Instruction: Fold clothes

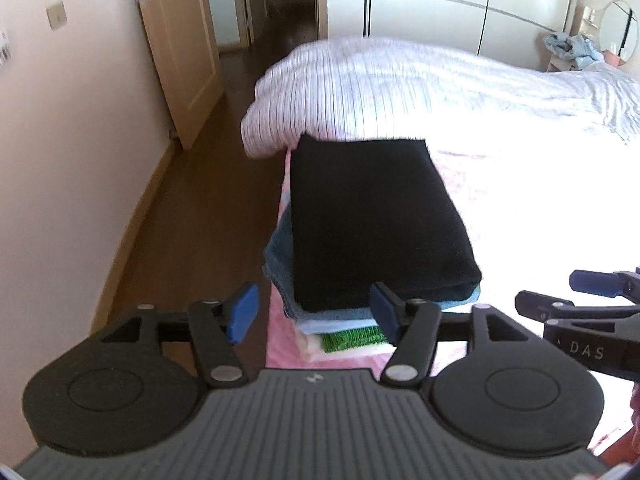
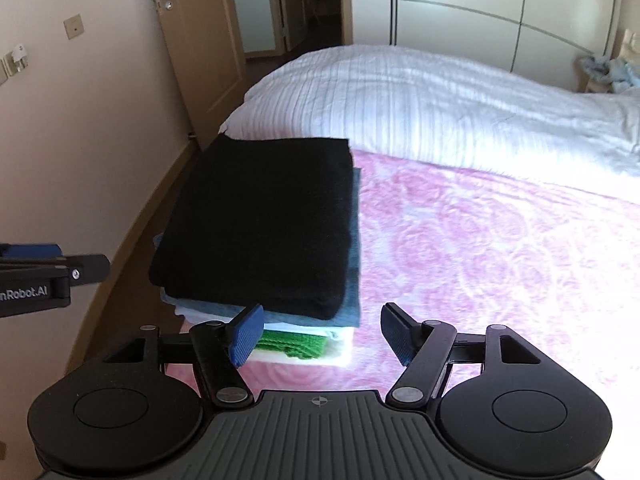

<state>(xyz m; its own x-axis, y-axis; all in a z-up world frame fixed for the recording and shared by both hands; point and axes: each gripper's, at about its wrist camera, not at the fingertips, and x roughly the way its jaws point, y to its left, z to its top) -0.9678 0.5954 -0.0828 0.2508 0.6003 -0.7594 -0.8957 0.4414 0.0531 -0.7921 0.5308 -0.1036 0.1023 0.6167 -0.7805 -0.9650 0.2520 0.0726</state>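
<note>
Both grippers' jaws gape empty just short of the folded stack (image 2: 260, 232) ahead.

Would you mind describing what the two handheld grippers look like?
Both match: the left gripper and right gripper have black linkage arms with silver rivets, blue ribbed pads, round black discs and a grey ribbed body. White lettering marks their sides. No cables or sleeves show.
</note>
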